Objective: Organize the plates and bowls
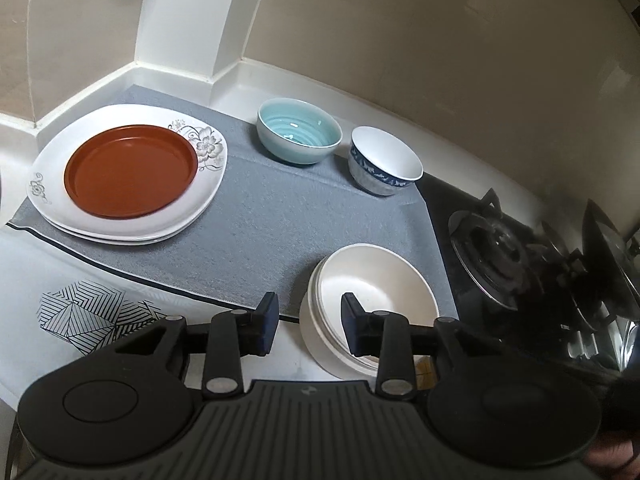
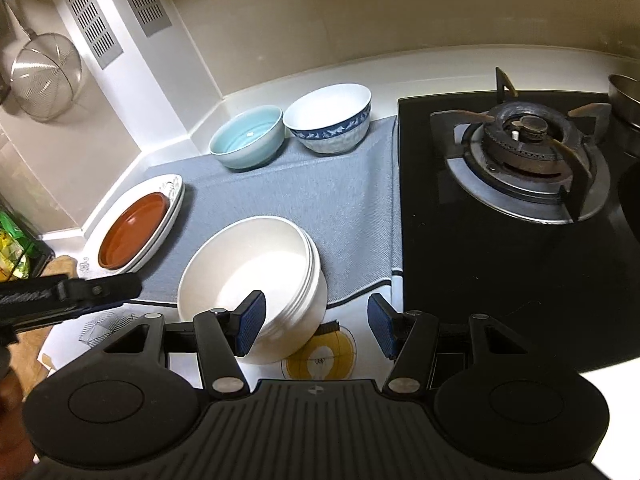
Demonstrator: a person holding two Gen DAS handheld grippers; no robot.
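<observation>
A stack of cream bowls (image 1: 372, 280) (image 2: 248, 264) stands at the near edge of the grey mat (image 1: 280, 220). My left gripper (image 1: 310, 322) is open, and the stack's left rim lies between its fingers without touching the pads. My right gripper (image 2: 316, 324) is open too; its left finger hangs over the stack's inside and its right finger stands clear of the wall. A brown plate (image 1: 130, 168) (image 2: 134, 228) lies on stacked white floral plates (image 1: 208, 148). A teal bowl (image 1: 298, 130) (image 2: 246, 140) and a blue-patterned white bowl (image 1: 384, 160) (image 2: 326, 120) sit side by side at the back.
A black gas hob with a burner (image 2: 524, 152) (image 1: 500, 248) borders the mat on the right, with a metal pot (image 2: 624, 96) at its far edge. A wire strainer (image 2: 44, 72) hangs on the left wall. Patterned paper (image 1: 88, 316) lies at the counter's front.
</observation>
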